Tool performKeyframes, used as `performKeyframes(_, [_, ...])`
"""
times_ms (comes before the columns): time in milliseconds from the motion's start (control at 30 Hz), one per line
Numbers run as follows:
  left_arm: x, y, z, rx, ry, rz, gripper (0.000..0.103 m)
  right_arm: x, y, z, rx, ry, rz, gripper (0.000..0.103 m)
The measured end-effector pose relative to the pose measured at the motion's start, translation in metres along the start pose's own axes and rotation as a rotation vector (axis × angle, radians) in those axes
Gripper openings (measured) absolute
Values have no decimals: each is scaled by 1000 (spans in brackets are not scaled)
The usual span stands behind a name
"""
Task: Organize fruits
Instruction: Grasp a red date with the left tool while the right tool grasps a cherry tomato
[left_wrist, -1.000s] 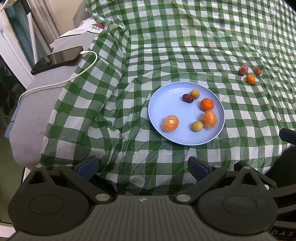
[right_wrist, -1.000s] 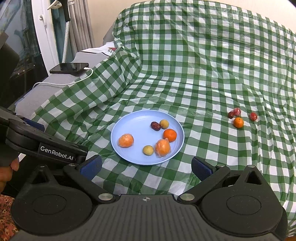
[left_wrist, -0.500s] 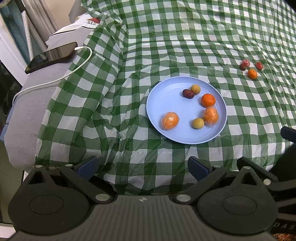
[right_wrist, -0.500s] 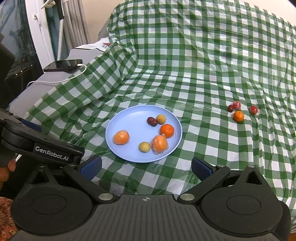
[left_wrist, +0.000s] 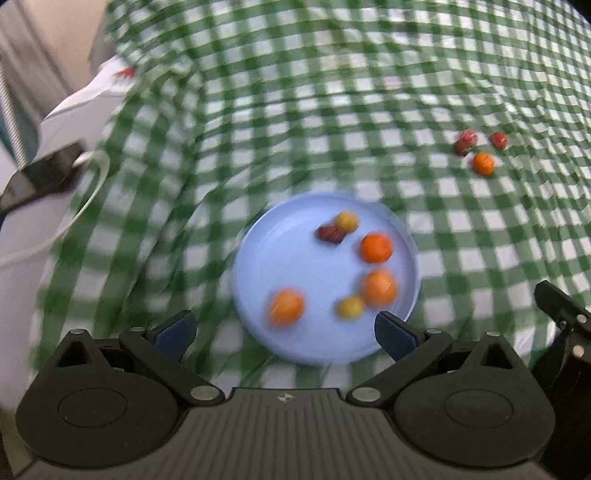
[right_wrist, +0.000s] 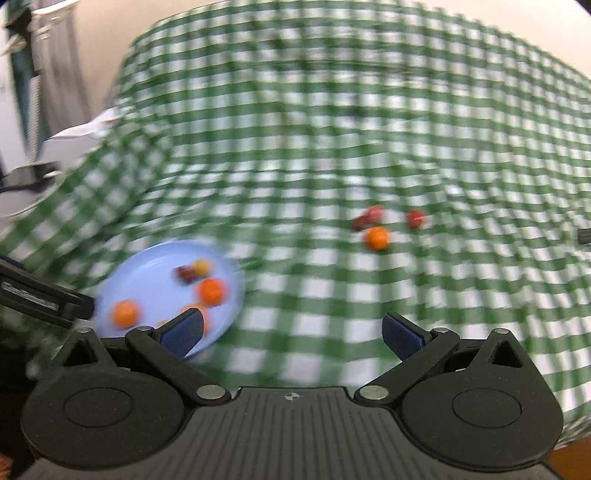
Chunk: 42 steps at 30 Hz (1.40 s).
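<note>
A light blue plate (left_wrist: 295, 343) lies on the green checked cloth and holds several small fruits: orange ones, yellow ones and a dark red one (left_wrist: 329, 233). My left gripper (left_wrist: 284, 330) stands open just short of the plate's near rim, nothing between its fingers. Far right on the cloth sit a small orange fruit (left_wrist: 483, 163) and red fruits (left_wrist: 466, 141). In the right wrist view the plate (right_wrist: 147, 266) is at lower left, the loose orange fruit (right_wrist: 377, 238) and red fruits (right_wrist: 416, 218) lie ahead. My right gripper (right_wrist: 291, 334) is open and empty. Both views are blurred.
A dark phone (left_wrist: 44, 173) with a white cable (left_wrist: 88, 192) rests on a grey surface at the left, beyond the cloth's folded edge. The other gripper's black body (left_wrist: 565, 317) shows at the right edge of the left wrist view.
Both grippers have moved forward over the cloth, blurring the views. The plate sits closer to my left gripper; my right gripper has swung right, toward the loose fruits.
</note>
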<state>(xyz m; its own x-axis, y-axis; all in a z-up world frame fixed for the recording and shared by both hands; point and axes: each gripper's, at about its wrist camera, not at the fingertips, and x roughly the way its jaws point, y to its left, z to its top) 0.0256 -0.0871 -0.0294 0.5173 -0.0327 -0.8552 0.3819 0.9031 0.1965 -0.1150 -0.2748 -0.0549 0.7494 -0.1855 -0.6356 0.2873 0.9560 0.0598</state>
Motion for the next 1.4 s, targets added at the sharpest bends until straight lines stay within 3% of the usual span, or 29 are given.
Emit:
performKeyframes(333, [55,-89,111,118,-91,-142,103,82,-86,32,20,-91,-167,98])
performKeyframes(400, [72,-110,131,140,-98,-189,103,108,-102,39,16,-97,-141,73])
performKeyframes(467, [91,-130,151,157,-109,-238,101,137,-119,46,23,-78,-127,63])
performKeyframes(667, [154,-178,195,201,-55,-314,80,218,-150,62,12,-52,-96,59])
performKeyframes(800, [185,-196,206,222,-4,-355,69,259,-155,69,-24,-31,-67,55])
performKeyframes(1000, [208,-210,211,239,10,-388,67,296,-157,77,-48,-19,-56,55])
performKeyframes(1033, [211,-211,213,236,21,-402,60,301,-158,77,-47,-13,-57,55])
performKeyframes(1067, [212,-211,213,233,28,-406,51,303,-158,77,-42,-11,-51,48])
performKeyframes(1100, [212,-212,213,237,19,-395,45,302,-159,76,-32,-15,-35,33])
performKeyframes(1133, [210,-211,213,253,12,-404,20,302,-159,77,-26,-16,-35,30])
performKeyframes(1267, [204,-198,211,227,21,-416,21,288,-159,75,-4,-17,-62,29])
performKeyframes(1400, [177,-170,207,188,-21,-395,21,255,-159,79,31,-52,-88,29])
